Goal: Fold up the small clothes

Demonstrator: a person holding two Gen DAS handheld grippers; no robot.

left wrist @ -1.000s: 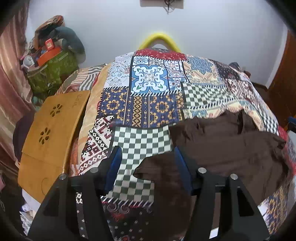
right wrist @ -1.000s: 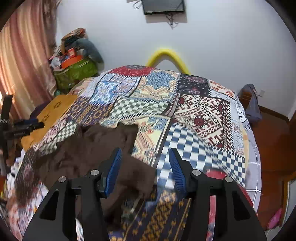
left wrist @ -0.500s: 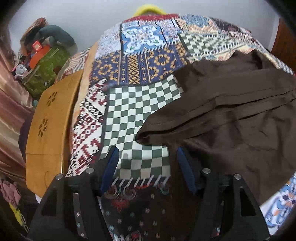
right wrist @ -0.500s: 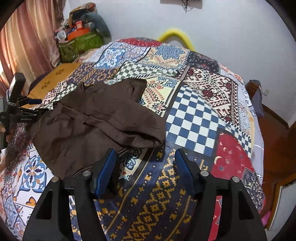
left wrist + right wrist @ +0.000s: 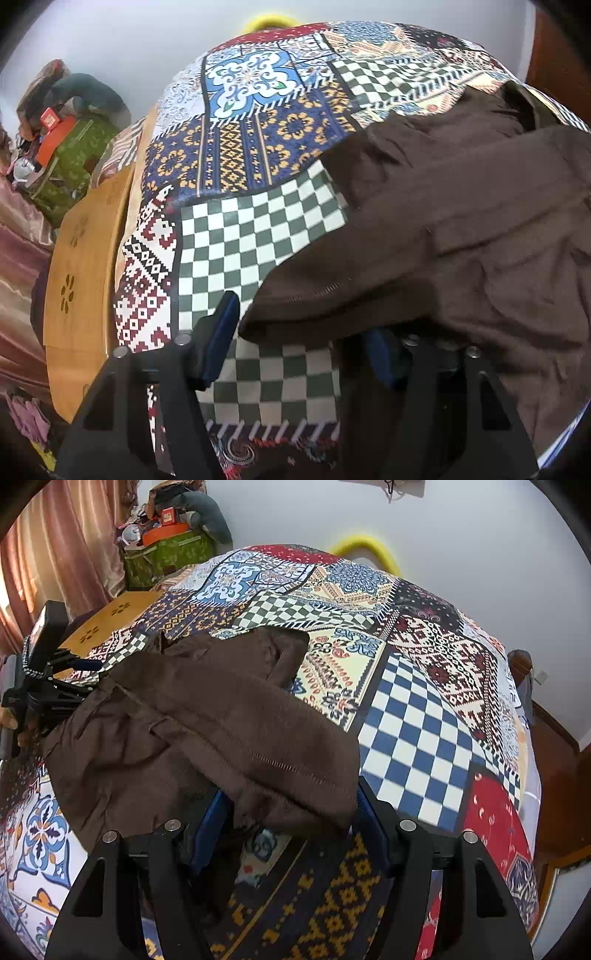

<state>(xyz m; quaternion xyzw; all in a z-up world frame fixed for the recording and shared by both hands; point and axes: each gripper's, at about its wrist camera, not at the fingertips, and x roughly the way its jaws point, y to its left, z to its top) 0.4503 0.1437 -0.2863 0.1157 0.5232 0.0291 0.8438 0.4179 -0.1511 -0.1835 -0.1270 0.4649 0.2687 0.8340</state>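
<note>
A small dark brown garment point(image 5: 450, 229) lies rumpled on a patchwork bedspread point(image 5: 243, 236); it also shows in the right wrist view point(image 5: 207, 716). My left gripper point(image 5: 303, 336) is open, and a hemmed corner of the garment lies between its blue fingers point(image 5: 221, 328), partly covering the right finger. My right gripper point(image 5: 288, 823) is open around the garment's opposite hemmed corner, which drapes between its fingers point(image 5: 369, 827). The left gripper also appears at the left edge of the right wrist view point(image 5: 55, 679).
A wooden board with flower cutouts point(image 5: 81, 280) lies along the bed's left edge. A green bag with clutter point(image 5: 70, 155) stands in the corner by a pink curtain point(image 5: 55, 554). A yellow curved tube point(image 5: 365, 550) rises behind the bed. Wooden floor point(image 5: 557, 775) lies to the right.
Both grippers have dropped and moved forward onto the garment's corners. The cloth now lies between the fingers of each, where before it was ahead of them.
</note>
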